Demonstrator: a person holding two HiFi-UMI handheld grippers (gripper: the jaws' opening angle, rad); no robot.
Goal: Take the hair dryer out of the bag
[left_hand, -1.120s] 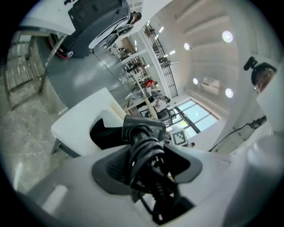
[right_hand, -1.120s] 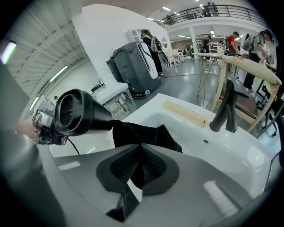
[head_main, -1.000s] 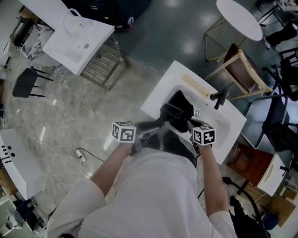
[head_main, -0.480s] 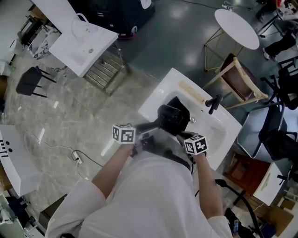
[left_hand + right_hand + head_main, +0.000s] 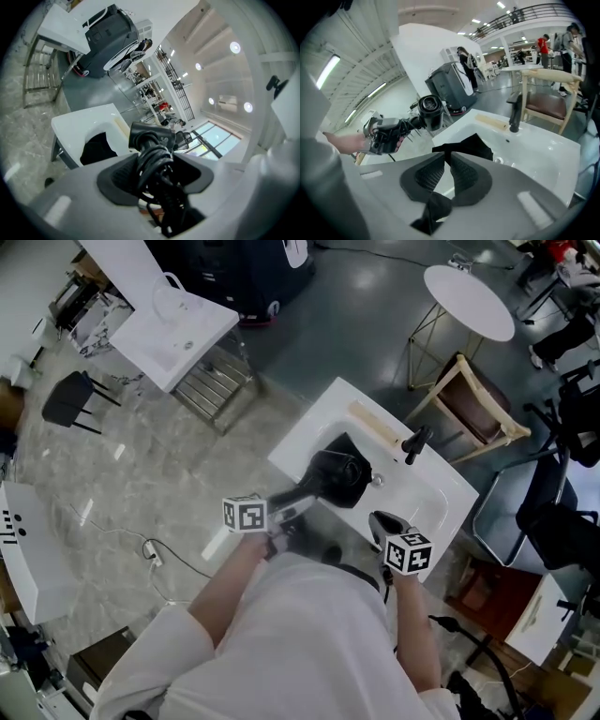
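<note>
A black hair dryer [image 5: 330, 476] with its cord wound round the handle is held above the white sink [image 5: 422, 498]. My left gripper [image 5: 286, 507] is shut on that handle [image 5: 154, 164]; the dryer's round head [image 5: 430, 110] points away from it. The black bag [image 5: 351, 448] lies slumped in the basin [image 5: 466, 147], beside the dryer head. My right gripper [image 5: 382, 521] hangs near the sink's front edge, drawn back from the bag. Its jaws [image 5: 447, 173] are closing, with a narrow gap still showing; a strip of black fabric [image 5: 433, 211] lies low between them.
A black faucet [image 5: 412, 442] stands at the back of the sink, beside a pale wooden bar [image 5: 375, 425]. Behind are a wooden chair [image 5: 478, 399] and a round white table [image 5: 469, 301]. A second white sink unit [image 5: 178, 329] stands far left on the marble floor.
My right gripper has pulled back from the bag toward me and its jaws have parted. The left gripper has carried the dryer a little up and away from the bag.
</note>
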